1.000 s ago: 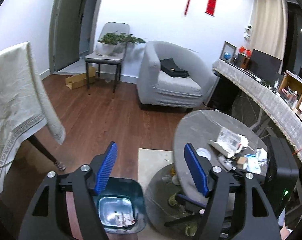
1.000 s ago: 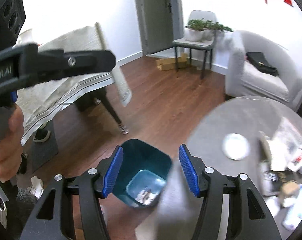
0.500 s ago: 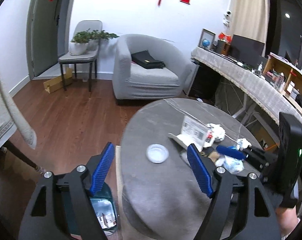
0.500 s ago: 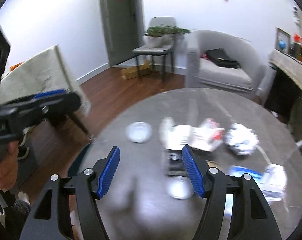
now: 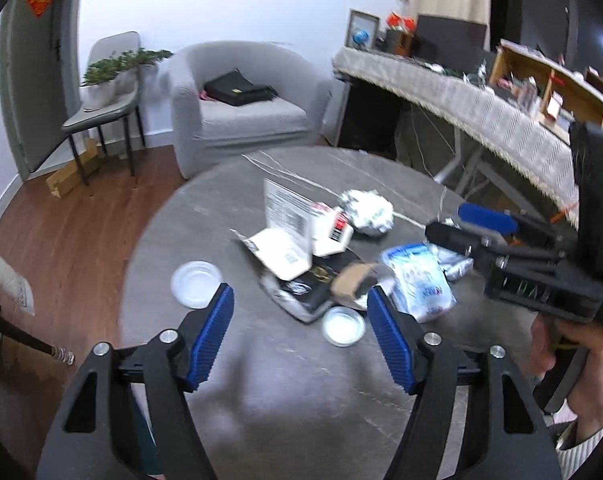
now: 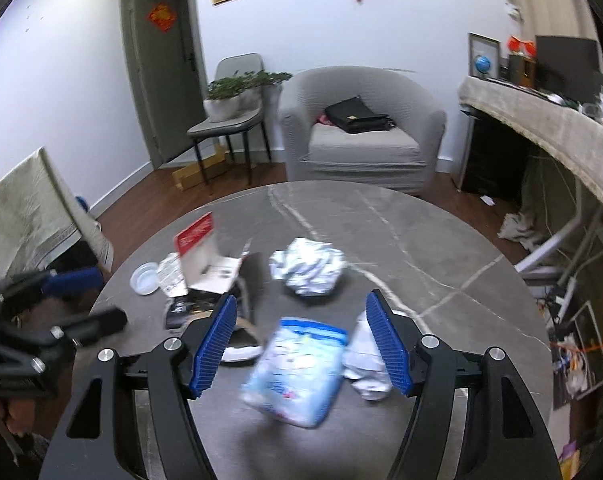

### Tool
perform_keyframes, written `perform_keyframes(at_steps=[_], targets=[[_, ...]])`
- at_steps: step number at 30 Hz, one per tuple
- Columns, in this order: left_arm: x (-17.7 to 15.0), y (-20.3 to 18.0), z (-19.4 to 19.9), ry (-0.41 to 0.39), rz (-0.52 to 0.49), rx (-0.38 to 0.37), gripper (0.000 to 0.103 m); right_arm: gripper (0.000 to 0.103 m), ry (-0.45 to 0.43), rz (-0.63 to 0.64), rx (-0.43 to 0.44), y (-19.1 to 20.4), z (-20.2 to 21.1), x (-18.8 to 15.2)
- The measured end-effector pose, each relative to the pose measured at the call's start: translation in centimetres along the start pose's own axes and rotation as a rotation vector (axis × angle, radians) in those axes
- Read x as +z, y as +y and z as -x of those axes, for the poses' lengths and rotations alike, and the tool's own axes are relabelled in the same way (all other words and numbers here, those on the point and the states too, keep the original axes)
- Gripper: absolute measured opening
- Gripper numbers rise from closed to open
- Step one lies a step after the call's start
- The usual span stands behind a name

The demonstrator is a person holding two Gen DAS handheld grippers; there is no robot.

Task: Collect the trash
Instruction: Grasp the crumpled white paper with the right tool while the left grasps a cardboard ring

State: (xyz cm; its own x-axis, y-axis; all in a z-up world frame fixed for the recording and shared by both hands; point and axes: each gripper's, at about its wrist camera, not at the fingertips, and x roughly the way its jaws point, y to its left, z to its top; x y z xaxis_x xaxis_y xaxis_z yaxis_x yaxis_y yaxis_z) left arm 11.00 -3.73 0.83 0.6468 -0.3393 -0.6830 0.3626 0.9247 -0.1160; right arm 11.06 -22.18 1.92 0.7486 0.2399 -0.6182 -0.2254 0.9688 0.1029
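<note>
The right hand-held gripper [image 6: 300,340], jaws opening and empty, hovers with the blue packet [image 6: 295,368] on the desk [image 6: 421,248] just below, probably to grab it as trash.

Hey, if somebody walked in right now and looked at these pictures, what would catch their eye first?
Probably the heap of trash in the middle of the round grey table: a crumpled silvery wrapper, a torn white carton and a blue-and-white plastic pack. The right tool hangs just above that pack, jaws opening, nothing gripped. Behind the table stands a grey armchair with a black bag on its seat.
</note>
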Motion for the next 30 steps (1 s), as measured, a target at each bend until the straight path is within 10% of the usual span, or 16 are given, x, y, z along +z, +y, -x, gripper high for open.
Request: perform_keyframes(at_steps=[30], targets=[[0.4, -3.9, -5.7, 0.061, -0.037, 0.071, 0.017, 0.068, 0.081, -0.041, -0.026, -4.9, -0.7, -2.2]])
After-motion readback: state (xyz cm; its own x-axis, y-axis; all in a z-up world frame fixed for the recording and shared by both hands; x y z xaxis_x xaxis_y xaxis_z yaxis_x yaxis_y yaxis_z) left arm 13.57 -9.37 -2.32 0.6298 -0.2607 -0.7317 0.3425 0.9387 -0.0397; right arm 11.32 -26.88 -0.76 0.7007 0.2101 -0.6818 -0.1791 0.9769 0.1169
